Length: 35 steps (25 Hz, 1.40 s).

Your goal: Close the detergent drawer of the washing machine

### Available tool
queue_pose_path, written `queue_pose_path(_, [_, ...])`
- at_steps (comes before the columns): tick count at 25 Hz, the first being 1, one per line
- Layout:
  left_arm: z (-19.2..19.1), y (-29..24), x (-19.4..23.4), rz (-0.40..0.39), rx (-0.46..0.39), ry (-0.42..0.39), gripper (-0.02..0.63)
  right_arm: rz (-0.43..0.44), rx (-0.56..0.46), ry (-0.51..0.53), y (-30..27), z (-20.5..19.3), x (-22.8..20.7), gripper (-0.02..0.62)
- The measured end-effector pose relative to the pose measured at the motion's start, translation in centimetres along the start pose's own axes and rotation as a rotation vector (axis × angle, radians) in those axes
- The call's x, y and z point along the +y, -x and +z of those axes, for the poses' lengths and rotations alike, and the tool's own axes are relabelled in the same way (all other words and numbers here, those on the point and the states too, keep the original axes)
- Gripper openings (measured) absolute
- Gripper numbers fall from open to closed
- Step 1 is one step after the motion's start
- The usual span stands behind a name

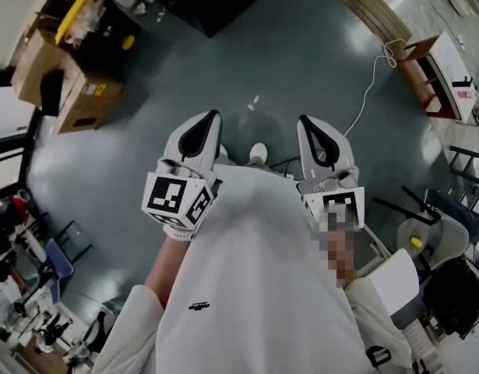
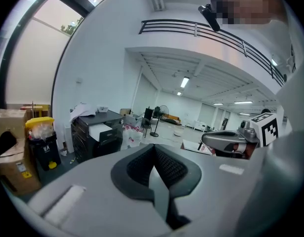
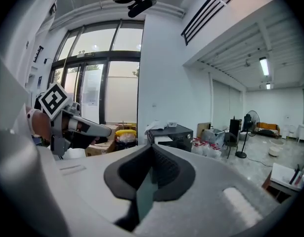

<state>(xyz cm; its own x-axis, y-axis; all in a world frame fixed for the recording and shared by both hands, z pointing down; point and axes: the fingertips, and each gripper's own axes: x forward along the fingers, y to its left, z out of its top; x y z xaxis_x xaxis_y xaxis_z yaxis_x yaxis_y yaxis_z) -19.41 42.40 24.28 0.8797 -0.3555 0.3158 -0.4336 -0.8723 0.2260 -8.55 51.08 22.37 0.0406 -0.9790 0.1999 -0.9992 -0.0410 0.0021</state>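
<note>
My left hand-held gripper (image 2: 154, 152) has its jaws pressed together with nothing between them, and my right hand-held gripper (image 3: 152, 152) is the same. I hold both side by side against my white shirt (image 1: 255, 271). No view shows the detergent drawer. Below lies a smooth grey-green floor (image 1: 301, 53), with cardboard boxes (image 1: 75, 92) at the left and a white cable (image 1: 368, 92) at the right. The hall is wide and white, with tall windows (image 3: 92, 78) and a standing fan (image 3: 250, 118).

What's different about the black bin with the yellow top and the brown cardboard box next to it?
The bin is black with a yellow top, while the cardboard box is plain brown. The bin is narrow and upright, and the cardboard box looks wider. Both stand on the floor, side by side.
</note>
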Motion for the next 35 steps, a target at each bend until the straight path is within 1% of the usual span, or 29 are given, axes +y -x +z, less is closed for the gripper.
queue_pose_path(3, [-0.2,-0.6,-0.8,0.015,0.013,0.006,0.017,0.004,0.051,0.001,0.5,-2.0,-1.7,0.002])
queue_pose_path(6, [-0.2,-0.6,-1.2,0.027,0.035,0.008,0.017,0.004,0.066,-0.016,0.1,-2.8,-2.6,0.002])
queue_pose_path(9, [-0.1,-0.5,-0.7,0.042,0.047,0.007,0.017,0.013,0.063,-0.050,-0.3,-2.9,-2.9,0.003])
queue_pose_path(13, [0.8,-0.8,0.7,0.062,0.037,0.016,0.017,0.025,0.063,-0.028,-1.9,-2.3,-3.1,0.006])
queue_pose_path(19, [0.6,-2.6,2.8,0.054,0.009,0.059,0.017,0.037,0.077,-0.014,-4.7,-1.6,-3.1,0.006])
queue_pose_path(24, [1.4,-5.3,5.7,0.040,-0.002,0.102,0.017,0.027,0.105,-0.002,-8.2,-0.6,-4.0,0.006])
queue_pose_path(28, [2.9,-8.0,8.6,0.040,-0.015,0.125,0.017,0.041,0.116,0.002,-11.9,0.4,-4.8,0.006])
queue_pose_path(30, [3.8,-9.5,10.3,0.037,-0.020,0.131,0.017,0.048,0.107,-0.001,-13.8,1.3,-5.2,0.006])
queue_pose_path(35, [7.0,-12.7,14.6,0.025,-0.044,0.129,0.017,0.020,0.120,-0.004,-19.0,3.0,-6.7,0.006])
